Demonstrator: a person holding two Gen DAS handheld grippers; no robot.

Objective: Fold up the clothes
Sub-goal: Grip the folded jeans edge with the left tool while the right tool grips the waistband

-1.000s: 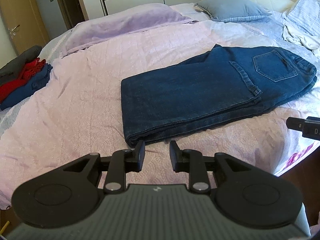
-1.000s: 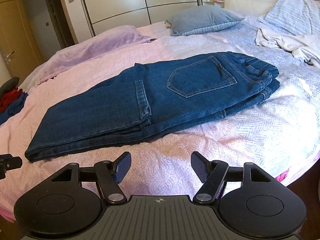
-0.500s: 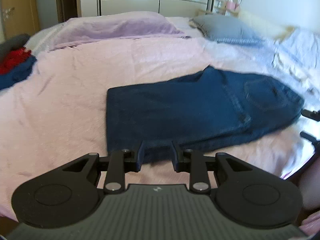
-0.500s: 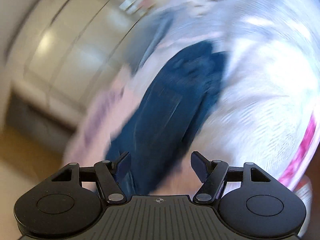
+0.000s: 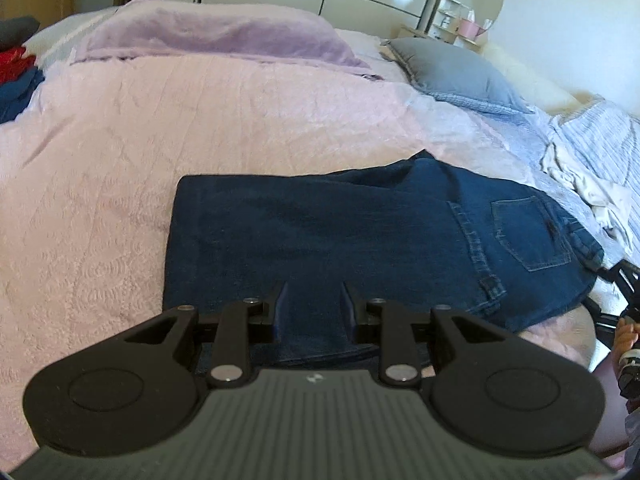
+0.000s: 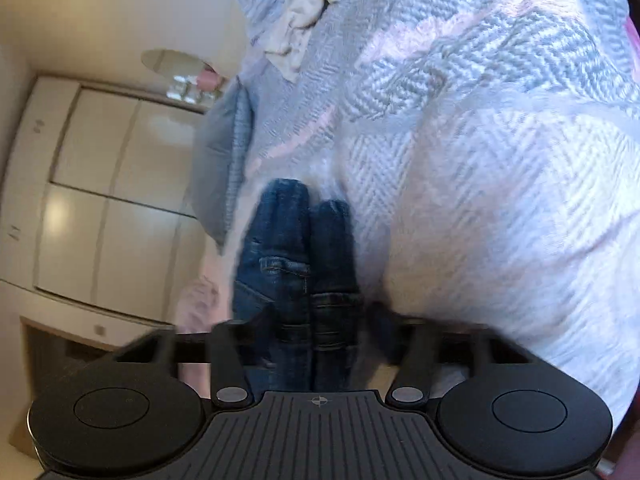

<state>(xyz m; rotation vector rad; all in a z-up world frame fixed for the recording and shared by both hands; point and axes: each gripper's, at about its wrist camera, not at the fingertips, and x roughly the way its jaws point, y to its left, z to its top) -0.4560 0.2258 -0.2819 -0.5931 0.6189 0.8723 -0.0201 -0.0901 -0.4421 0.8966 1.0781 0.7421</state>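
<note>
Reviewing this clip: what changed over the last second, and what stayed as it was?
The right gripper rolled onto its side and came in to the waistband end of the jeans; its jaws have just been closing with the denim between them. The left gripper moved over the near edge. The jeans stayed folded on the bed.

Dark blue jeans (image 5: pixel 360 240) lie folded flat (back pocket up) on the bed.

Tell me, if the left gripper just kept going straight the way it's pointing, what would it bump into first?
Most likely the folded jeans. The left gripper points down at their near edge, with denim showing between its parted fingers. Depth is hard to judge, so it may already be nearly touching the fabric.
</note>
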